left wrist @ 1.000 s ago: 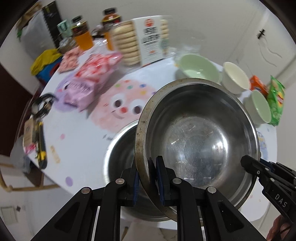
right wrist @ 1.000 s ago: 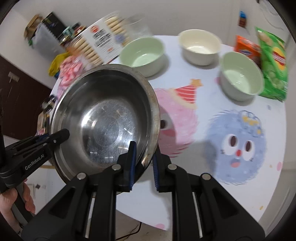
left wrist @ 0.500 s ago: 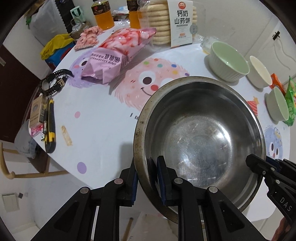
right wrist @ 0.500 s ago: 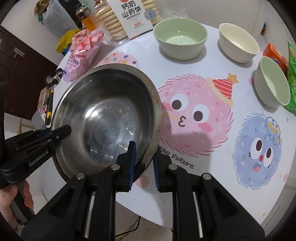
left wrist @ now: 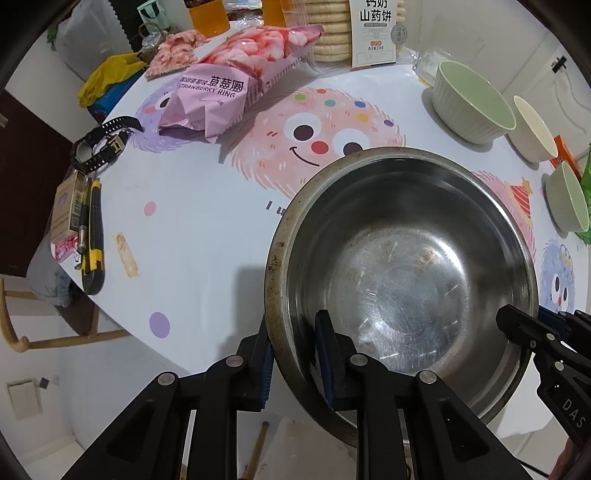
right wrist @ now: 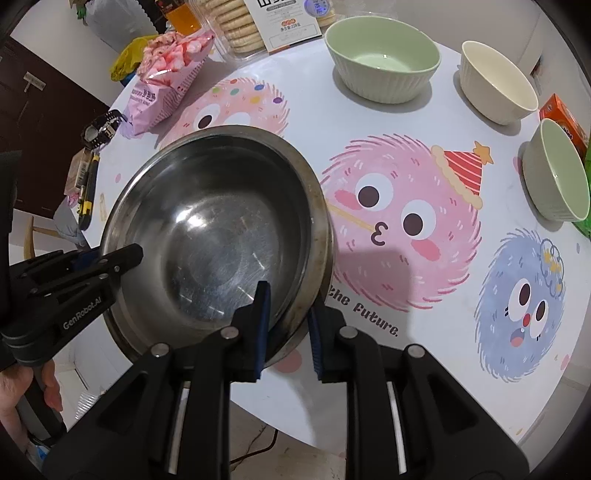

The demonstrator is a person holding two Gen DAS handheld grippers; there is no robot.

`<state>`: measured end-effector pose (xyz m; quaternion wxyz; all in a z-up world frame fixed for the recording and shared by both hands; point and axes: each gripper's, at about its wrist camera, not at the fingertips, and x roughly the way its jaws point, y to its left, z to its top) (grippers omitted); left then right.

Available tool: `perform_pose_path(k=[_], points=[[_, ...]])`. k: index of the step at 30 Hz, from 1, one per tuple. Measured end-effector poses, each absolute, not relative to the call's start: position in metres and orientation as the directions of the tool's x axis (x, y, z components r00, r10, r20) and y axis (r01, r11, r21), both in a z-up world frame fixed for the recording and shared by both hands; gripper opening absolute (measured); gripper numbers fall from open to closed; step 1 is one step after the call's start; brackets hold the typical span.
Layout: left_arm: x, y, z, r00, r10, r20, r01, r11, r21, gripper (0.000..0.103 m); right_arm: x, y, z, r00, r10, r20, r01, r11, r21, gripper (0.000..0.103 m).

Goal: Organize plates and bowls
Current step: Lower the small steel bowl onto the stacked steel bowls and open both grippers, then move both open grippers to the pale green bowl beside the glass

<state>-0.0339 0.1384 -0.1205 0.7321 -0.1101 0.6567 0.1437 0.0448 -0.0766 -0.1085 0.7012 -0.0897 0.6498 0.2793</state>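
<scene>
At the near edge of the round table [right wrist: 436, 354], a steel bowl [left wrist: 406, 280] sits between two grippers, one on each side of its rim. The left gripper [left wrist: 295, 354] straddles the rim with one blue pad inside the bowl and the other outside; its jaws stand narrow around the metal, but whether the pads press on it cannot be told. The right gripper [right wrist: 286, 325] straddles the opposite rim the same way, one pad inside and one outside, with a little daylight showing beside the outer pad; whether it grips cannot be told either. A second metal rim shows just under the bowl at its lower edge, so it seems nested in another bowl, though little of that one is visible. In the right wrist view a hand [right wrist: 22, 387] holds the left gripper's handle at the lower left.

Beyond the bowl the tablecloth shows cartoon fuzzy faces. Farther back stand a large green bowl [right wrist: 382, 59], a cream bowl [right wrist: 496, 86] and a smaller green bowl [right wrist: 557, 173], apart from one another. To the far left lie a pink snack bag [left wrist: 236, 88], a black watch [left wrist: 99, 144] and a yellow utility knife [left wrist: 92, 240]. A biscuit pack [left wrist: 354, 29] stands at the far edge.
</scene>
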Motion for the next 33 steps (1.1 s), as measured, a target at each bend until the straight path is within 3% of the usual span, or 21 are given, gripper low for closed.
perform_pose_path(k=[6, 9, 13, 17, 21, 24, 27, 30, 33], points=[[-0.035, 0.138, -0.127, 0.081, 0.061, -0.995, -0.353, 0.935, 0.029, 0.024, 0.043, -0.073, -0.109, -0.002, 0.257, -0.966, -0.526, 0.822, 0.220, 0.025], [-0.037, 0.137, -0.131, 0.072, 0.065, -0.995, -0.346, 0.938, 0.036, 0.025, 0.040, -0.070, -0.108, -0.012, 0.257, -0.966, -0.543, 0.810, 0.222, 0.032], [-0.041, 0.137, -0.133, 0.070, 0.063, -0.996, -0.344, 0.938, 0.035, 0.031, 0.036, -0.068, -0.107, 0.001, 0.246, -0.969, -0.560, 0.803, 0.203, 0.056], [-0.043, 0.139, -0.132, 0.069, 0.072, -0.995, -0.349, 0.936, 0.043, 0.036, 0.035, -0.070, -0.103, 0.011, 0.251, -0.968, -0.564, 0.801, 0.202, 0.056], [-0.043, 0.141, -0.127, 0.095, 0.097, -0.991, -0.360, 0.931, 0.057, 0.046, 0.035, -0.074, -0.098, 0.026, 0.261, -0.965, -0.558, 0.805, 0.202, 0.073], [-0.042, 0.148, -0.121, 0.116, 0.109, -0.987, -0.379, 0.923, 0.057, 0.067, 0.038, -0.080, -0.096, 0.039, 0.265, -0.964, -0.541, 0.816, 0.202, 0.076], [-0.038, 0.154, -0.117, 0.135, 0.095, -0.986, -0.395, 0.918, 0.035, 0.090, 0.041, -0.086, -0.095, 0.039, 0.271, -0.962, -0.523, 0.826, 0.212, 0.090], [-0.031, 0.155, -0.114, 0.152, 0.092, -0.984, -0.391, 0.920, 0.025, 0.101, 0.045, -0.093, -0.094, 0.045, 0.273, -0.961, -0.501, 0.839, 0.215, 0.094], [-0.021, 0.152, -0.111, 0.175, 0.080, -0.981, -0.376, 0.927, 0.009, 0.103, 0.050, -0.102, -0.093, 0.058, 0.268, -0.962, -0.476, 0.854, 0.209, 0.103]])
